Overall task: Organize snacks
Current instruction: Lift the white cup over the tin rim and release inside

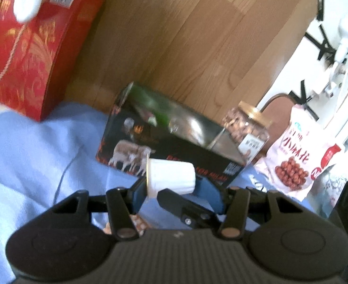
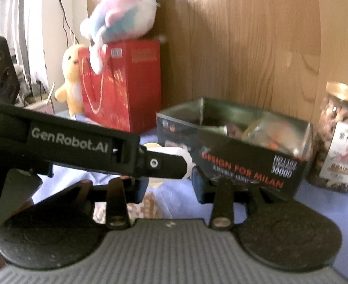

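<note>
A: Where is the cup [image 1: 171,177]?

B: At the middle of the frame, lying sideways, pinched in the left tongs [image 1: 153,193], in front of the black box [image 2: 233,142].

A: And the right tongs [image 2: 169,187]?

B: Apart, holding nothing. The left should lift the cup over the box's edge, then let go gently.

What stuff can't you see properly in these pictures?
- What is inside the black box: right wrist view, blurred, and its front wall hides the bottom.
- White cup contents: left wrist view, lid faces sideways.
- Same cup, right wrist view: the left tool covers most of it.
- Jar of nuts: cut off by the right edge.
</note>
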`<state>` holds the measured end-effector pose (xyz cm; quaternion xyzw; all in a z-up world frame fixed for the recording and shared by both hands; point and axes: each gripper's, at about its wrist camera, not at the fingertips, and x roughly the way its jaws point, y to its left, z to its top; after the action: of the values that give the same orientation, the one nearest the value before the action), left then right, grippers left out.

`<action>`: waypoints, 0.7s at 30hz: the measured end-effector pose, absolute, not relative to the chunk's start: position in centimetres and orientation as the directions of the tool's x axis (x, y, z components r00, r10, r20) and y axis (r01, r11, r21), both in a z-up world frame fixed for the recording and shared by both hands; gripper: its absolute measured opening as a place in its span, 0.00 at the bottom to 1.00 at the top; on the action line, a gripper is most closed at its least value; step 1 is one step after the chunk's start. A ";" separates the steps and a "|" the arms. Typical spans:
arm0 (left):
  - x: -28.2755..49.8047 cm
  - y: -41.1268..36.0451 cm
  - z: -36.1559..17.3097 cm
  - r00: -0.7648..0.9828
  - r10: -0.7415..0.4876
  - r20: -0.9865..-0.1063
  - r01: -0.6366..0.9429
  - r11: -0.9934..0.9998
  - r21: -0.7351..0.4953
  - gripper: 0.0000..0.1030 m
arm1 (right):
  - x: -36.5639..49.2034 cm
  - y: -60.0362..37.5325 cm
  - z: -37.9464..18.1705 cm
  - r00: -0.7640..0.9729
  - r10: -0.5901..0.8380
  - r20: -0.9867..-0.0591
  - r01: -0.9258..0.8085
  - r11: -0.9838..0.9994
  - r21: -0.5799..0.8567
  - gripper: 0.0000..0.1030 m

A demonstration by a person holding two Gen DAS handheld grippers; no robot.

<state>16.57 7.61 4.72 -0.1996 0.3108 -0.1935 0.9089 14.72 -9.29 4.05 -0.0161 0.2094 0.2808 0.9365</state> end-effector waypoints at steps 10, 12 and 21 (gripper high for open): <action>17.0 5.4 8.7 0.762 -0.489 -0.425 0.281 0.840 -0.464 0.49 | 13.5 -10.2 6.5 0.843 0.469 -0.264 -0.478 0.878 0.032 0.41; 18.3 4.3 9.6 0.762 -0.500 -0.411 0.307 0.838 -0.451 0.49 | 13.9 -11.0 6.9 0.869 0.439 -0.228 -0.443 0.896 0.034 0.42; 24.4 1.9 9.1 0.755 -0.482 -0.445 0.239 0.834 -0.497 0.50 | 17.9 -15.0 5.7 0.923 0.310 -0.227 -0.303 0.951 0.064 0.51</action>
<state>24.42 1.90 9.05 -0.2097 0.2893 -0.1973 0.9129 17.94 -14.99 5.66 0.0139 0.1181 0.1564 0.9805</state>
